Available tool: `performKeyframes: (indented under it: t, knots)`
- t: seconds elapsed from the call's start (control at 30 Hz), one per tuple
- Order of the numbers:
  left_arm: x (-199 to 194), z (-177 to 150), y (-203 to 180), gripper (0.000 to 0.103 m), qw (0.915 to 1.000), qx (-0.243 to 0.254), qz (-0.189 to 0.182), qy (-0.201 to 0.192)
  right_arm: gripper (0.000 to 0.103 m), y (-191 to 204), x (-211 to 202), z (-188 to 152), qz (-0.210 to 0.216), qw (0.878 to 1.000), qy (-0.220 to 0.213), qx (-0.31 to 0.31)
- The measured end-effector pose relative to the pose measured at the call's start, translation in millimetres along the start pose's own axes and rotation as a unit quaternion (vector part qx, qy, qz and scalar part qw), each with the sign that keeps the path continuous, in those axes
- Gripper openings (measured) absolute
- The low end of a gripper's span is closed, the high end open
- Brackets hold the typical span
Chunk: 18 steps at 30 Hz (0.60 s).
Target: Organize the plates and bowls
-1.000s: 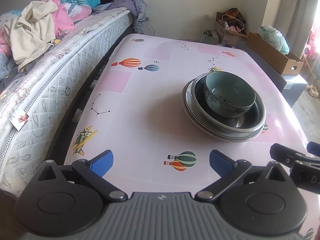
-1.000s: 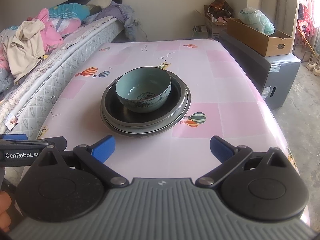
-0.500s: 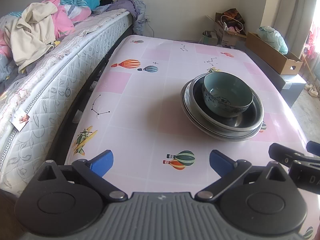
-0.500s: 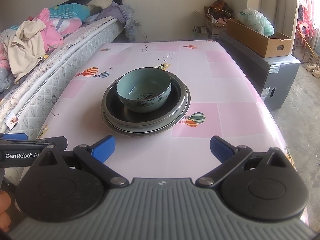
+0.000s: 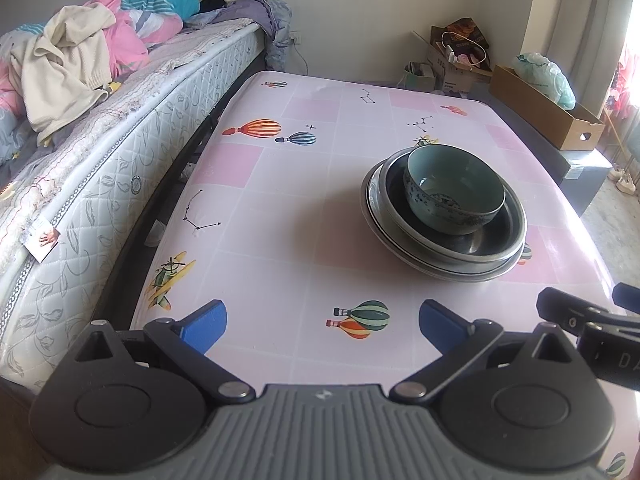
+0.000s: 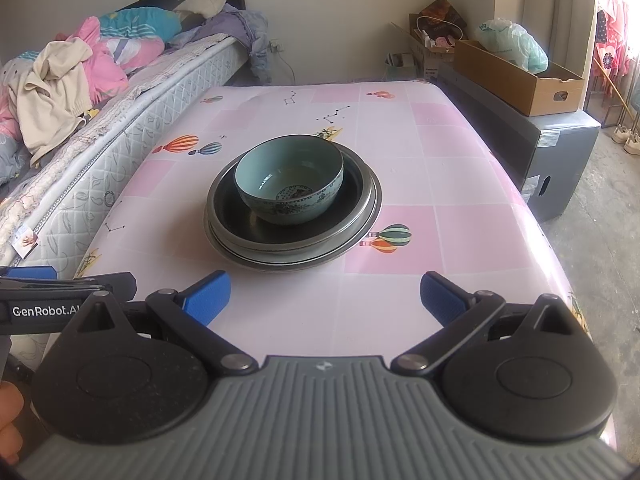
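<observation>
Left gripper (image 5: 322, 322) showing 2 blue fingers (image 5: 204, 325) on black linkage arms, silver pivot screws, ribbed grey housing, right gripper (image 6: 325, 295) matching, white GenRobot.AI lettering showing on the neighbouring gripper's black side

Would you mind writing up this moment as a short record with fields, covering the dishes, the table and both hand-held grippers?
bowl: teal bowl, upright, empty, on top of the stack
plates: two metal plates, nested, under the bowl
table: pink balloon-print table, stack near its middle
left hand-held gripper: open, holds nothing, short of the stack
right hand-held gripper: open, holds nothing, short of the stack
bed: along the table's left side
</observation>
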<state>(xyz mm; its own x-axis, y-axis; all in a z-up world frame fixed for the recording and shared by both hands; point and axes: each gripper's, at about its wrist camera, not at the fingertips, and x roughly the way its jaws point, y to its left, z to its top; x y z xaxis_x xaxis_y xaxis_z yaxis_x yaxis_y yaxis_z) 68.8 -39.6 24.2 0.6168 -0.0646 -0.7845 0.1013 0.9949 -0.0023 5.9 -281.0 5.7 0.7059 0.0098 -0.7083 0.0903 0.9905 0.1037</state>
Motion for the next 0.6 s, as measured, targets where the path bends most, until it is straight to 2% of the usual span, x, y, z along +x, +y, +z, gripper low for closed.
performKeyframes:
  t: [0.6]
  knots:
    - [-3.2, -1.2, 1.0, 0.103, 1.0000, -0.001, 0.000, 0.000, 0.102, 1.4, -3.6, -1.0, 0.000, 1.000, 0.000, -0.001]
